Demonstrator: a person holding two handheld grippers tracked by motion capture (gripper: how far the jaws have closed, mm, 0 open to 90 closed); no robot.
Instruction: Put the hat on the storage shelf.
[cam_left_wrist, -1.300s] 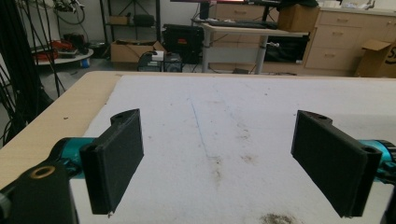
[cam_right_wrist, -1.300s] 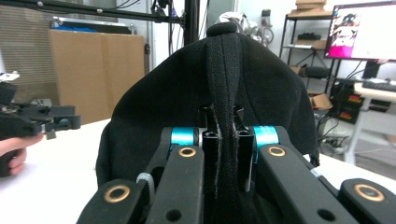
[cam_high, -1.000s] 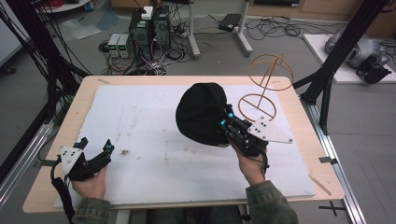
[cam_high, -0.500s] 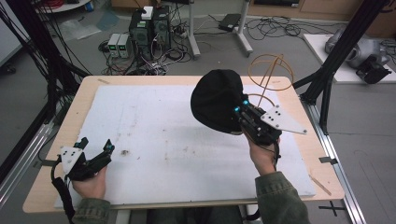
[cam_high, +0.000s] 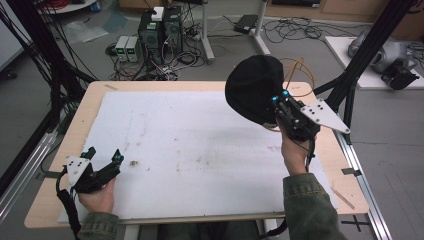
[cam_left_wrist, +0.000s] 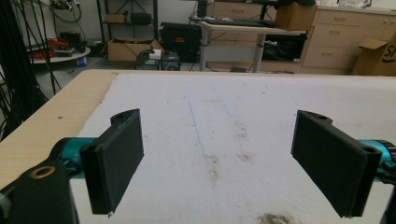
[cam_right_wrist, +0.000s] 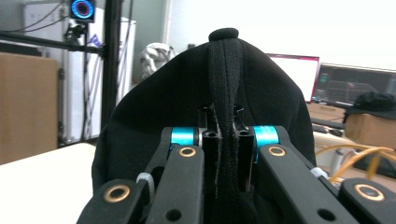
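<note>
High view: right tool (cam_high: 278, 102) clamped on black cap (cam_high: 252, 87); left tool (cam_high: 102, 156) apart.

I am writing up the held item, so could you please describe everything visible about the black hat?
The black hat looks like soft, matte fabric, dome-shaped, with a raised centre seam and a small button on its crown. The right gripper is shut on a pinched fold of it along that seam. It hangs in the air above the table's far right corner, clear of the white mat, in front of an orange wire stand.
</note>
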